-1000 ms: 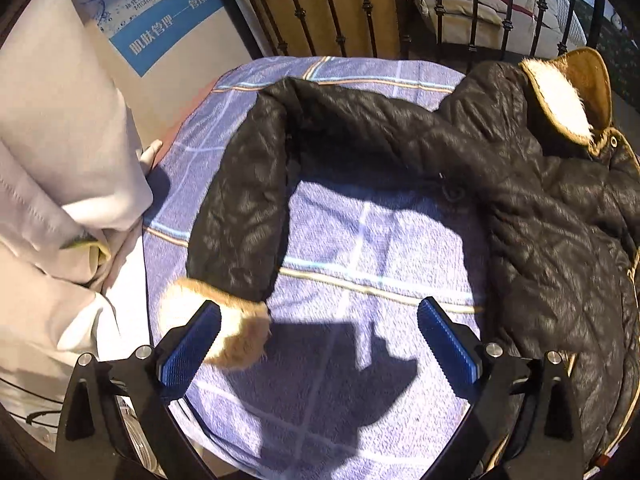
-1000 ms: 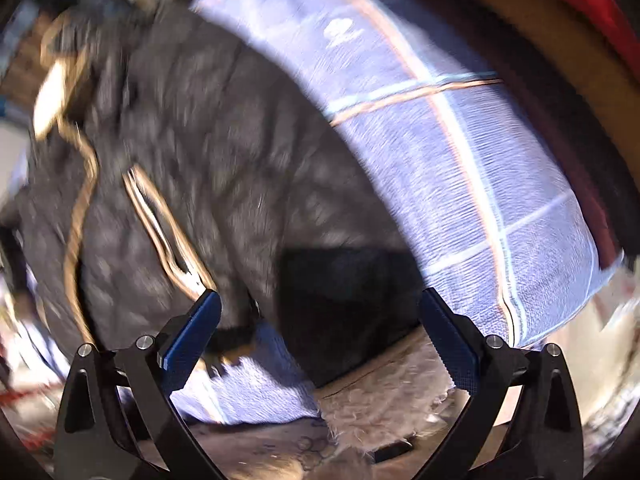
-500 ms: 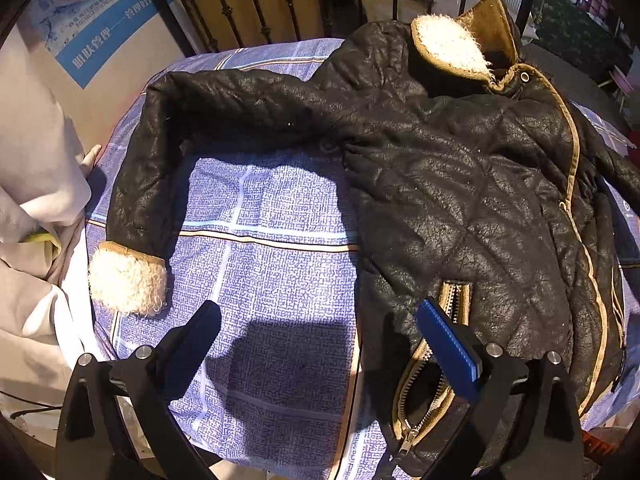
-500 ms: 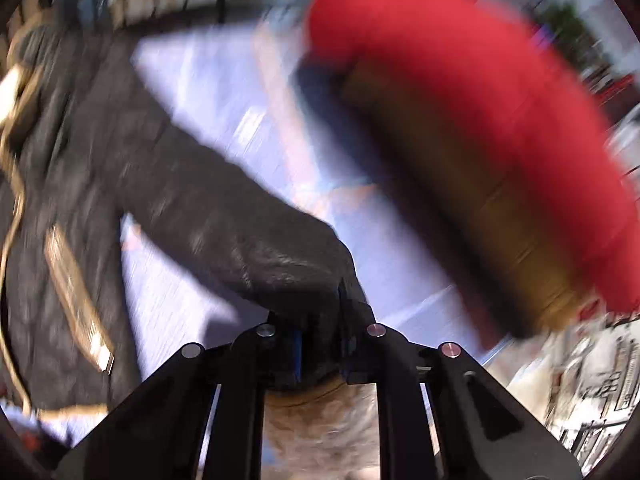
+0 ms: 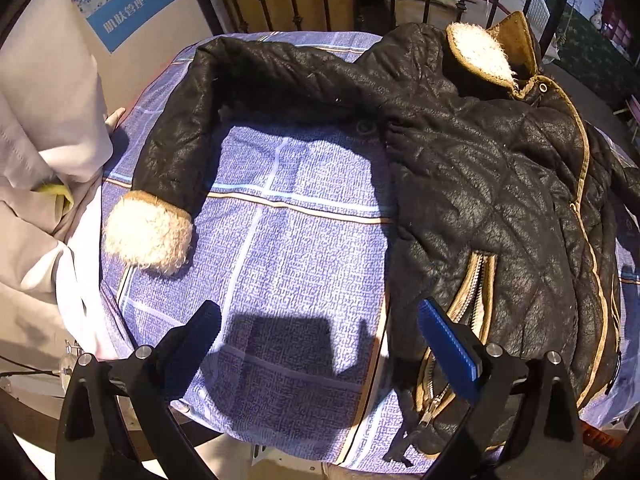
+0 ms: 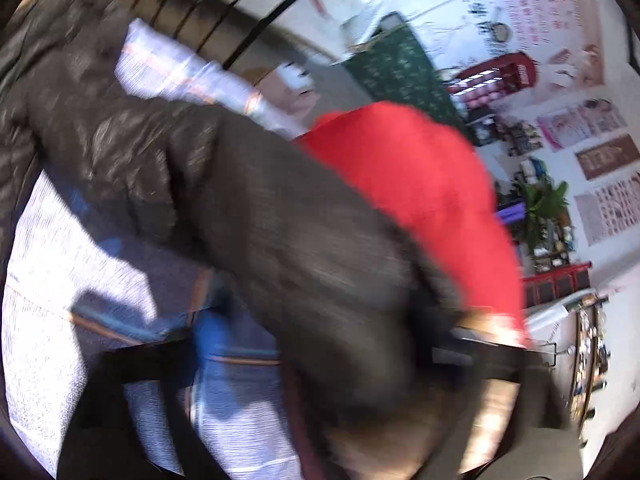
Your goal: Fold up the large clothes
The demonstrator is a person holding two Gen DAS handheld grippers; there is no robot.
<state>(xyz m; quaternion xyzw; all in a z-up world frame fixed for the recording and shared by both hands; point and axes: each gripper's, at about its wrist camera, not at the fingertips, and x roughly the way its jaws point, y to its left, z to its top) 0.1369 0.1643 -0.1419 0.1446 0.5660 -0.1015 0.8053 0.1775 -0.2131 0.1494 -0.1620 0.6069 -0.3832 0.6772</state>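
One black jacket (image 5: pixel 492 200), two fleecy cuffs (image 5: pixel 148 232), one checked blue sheet (image 5: pixel 288 248).

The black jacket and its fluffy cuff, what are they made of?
The jacket looks like quilted faux leather, maybe coated fabric: shiny, crinkled, stitched in diamonds. The cuff looks like cream fleece or fake fur: curly and shaggy. The real fibre can't be told.

R gripper (image 6: pixel 320 360) + sleeve (image 6: pixel 280 208), now higher.
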